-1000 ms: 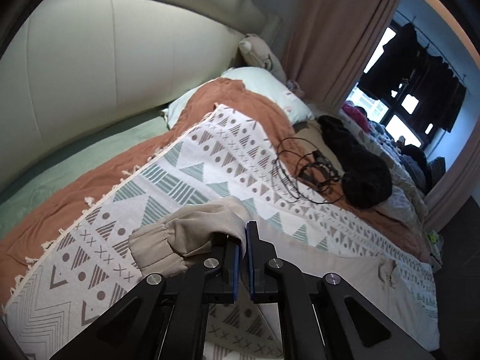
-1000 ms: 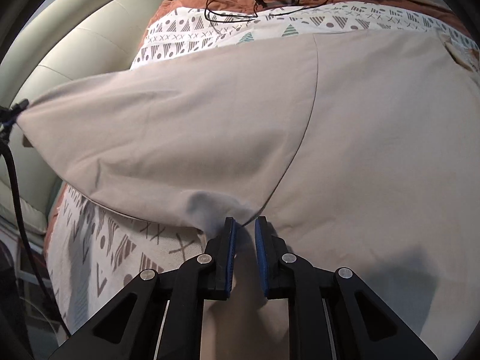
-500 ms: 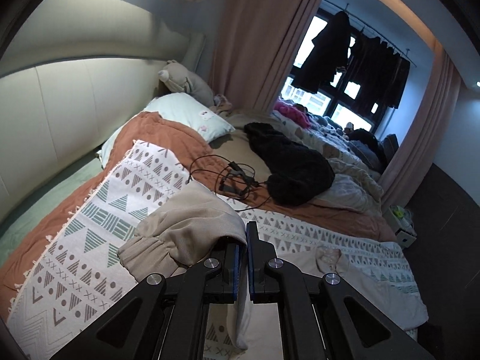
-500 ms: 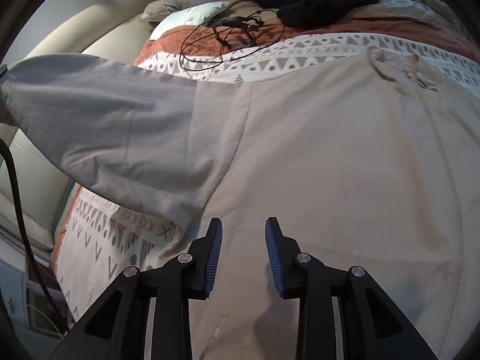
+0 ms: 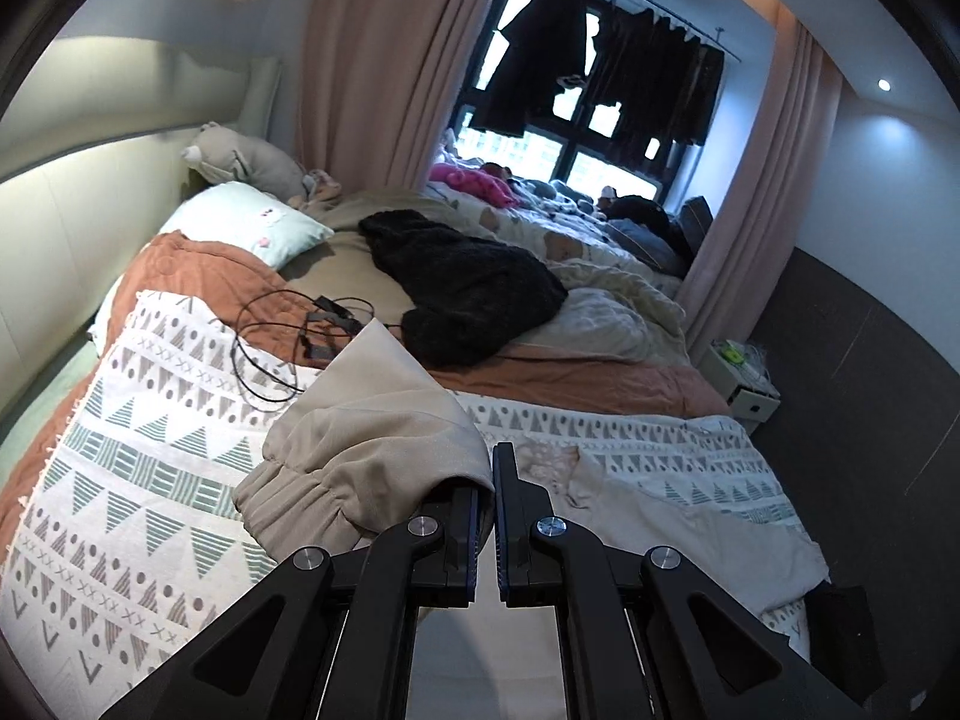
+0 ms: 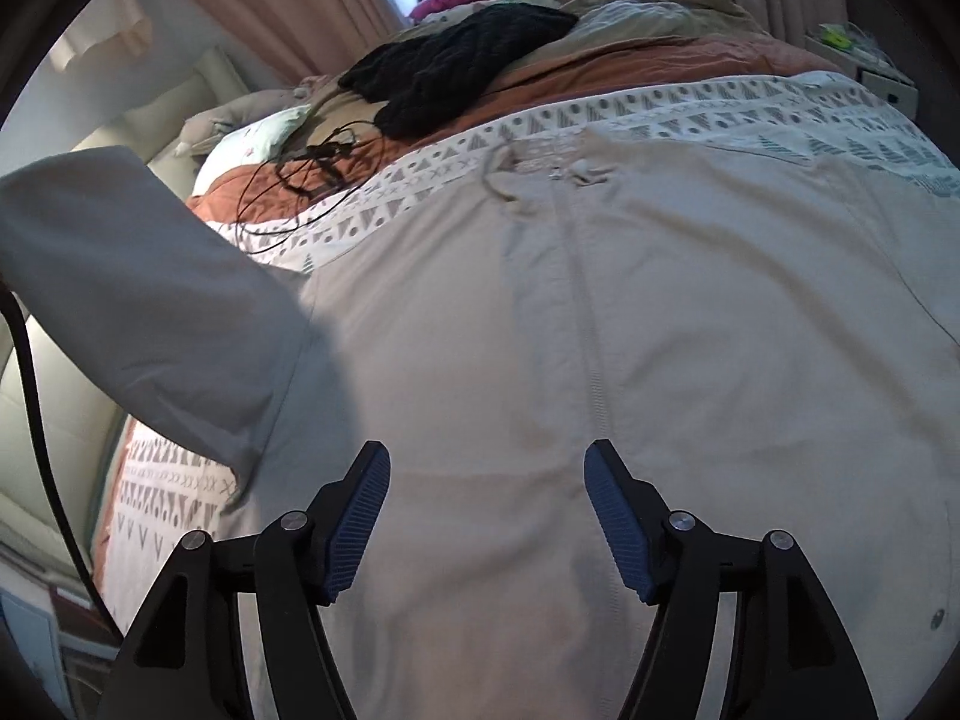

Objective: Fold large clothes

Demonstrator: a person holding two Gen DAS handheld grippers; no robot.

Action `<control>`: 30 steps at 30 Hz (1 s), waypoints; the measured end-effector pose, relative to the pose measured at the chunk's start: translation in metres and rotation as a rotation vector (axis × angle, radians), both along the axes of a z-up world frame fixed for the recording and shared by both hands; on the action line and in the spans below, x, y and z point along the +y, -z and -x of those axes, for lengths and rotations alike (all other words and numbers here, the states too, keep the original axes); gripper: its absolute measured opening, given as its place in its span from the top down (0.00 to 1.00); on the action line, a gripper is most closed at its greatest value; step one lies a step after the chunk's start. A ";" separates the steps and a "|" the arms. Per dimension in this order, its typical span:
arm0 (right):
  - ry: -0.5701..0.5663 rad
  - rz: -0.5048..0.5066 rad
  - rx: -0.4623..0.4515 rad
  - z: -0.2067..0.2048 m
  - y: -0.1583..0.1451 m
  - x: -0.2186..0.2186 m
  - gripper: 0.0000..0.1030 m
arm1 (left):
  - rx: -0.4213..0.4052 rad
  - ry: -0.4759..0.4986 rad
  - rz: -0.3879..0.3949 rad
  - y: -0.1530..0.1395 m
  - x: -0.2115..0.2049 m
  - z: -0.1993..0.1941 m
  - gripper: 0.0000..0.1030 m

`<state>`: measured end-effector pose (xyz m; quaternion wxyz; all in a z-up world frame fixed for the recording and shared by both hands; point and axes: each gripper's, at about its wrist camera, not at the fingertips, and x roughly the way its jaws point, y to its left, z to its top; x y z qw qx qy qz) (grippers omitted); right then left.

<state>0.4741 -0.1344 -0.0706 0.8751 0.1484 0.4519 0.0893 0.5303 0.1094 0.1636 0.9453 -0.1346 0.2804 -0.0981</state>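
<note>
The left tongs (image 5: 485,516) were pressed together, pinching the gathered elastic cuff of a beige jacket's sleeve (image 5: 360,456), which bunched up and draped over the left finger, lifted clear of the bed. The right tongs (image 6: 487,510) were spreading apart, with nothing between the blue pads (image 6: 357,519); they hung just above the jacket's body without pressing on it. The beige jacket (image 6: 600,360) lay spread flat across a patterned throw (image 5: 150,468) on the bed, zip running down its middle, collar toward the far side, while the raised sleeve rose off to the left in the right wrist view. Beyond the collar, on a rust-coloured quilt (image 5: 198,276), lay a tangle of black cable (image 5: 270,348) and a black knitted garment (image 5: 468,294), both well apart from the jacket's far edge. The throw's fringed edge ran near the padded headboard (image 5: 54,228) on the left; the bed's right edge dropped to dark floor (image 5: 852,468), with a small white box (image 5: 744,384) beside it. I could read no labels or writing anywhere.
</note>
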 end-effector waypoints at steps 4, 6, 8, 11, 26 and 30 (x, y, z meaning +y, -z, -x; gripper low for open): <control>0.089 0.008 -0.004 0.022 -0.002 -0.047 0.34 | 0.015 0.073 0.000 0.010 -0.037 -0.010 0.96; 0.127 0.009 0.000 0.034 -0.002 -0.068 0.34 | 0.028 0.111 -0.002 0.020 -0.057 -0.015 0.96; 0.166 0.021 0.009 0.045 0.000 -0.091 0.34 | 0.054 0.168 0.010 0.033 -0.077 -0.020 0.96; 0.237 0.034 0.023 0.060 0.002 -0.125 0.34 | 0.119 0.263 0.035 0.062 -0.110 -0.024 0.90; 0.261 -0.010 0.059 0.077 0.024 -0.149 0.34 | 0.412 0.348 0.060 0.194 -0.109 0.013 0.22; 0.191 -0.017 0.047 0.065 0.024 -0.112 0.34 | 0.437 0.264 0.086 0.213 -0.057 0.027 0.22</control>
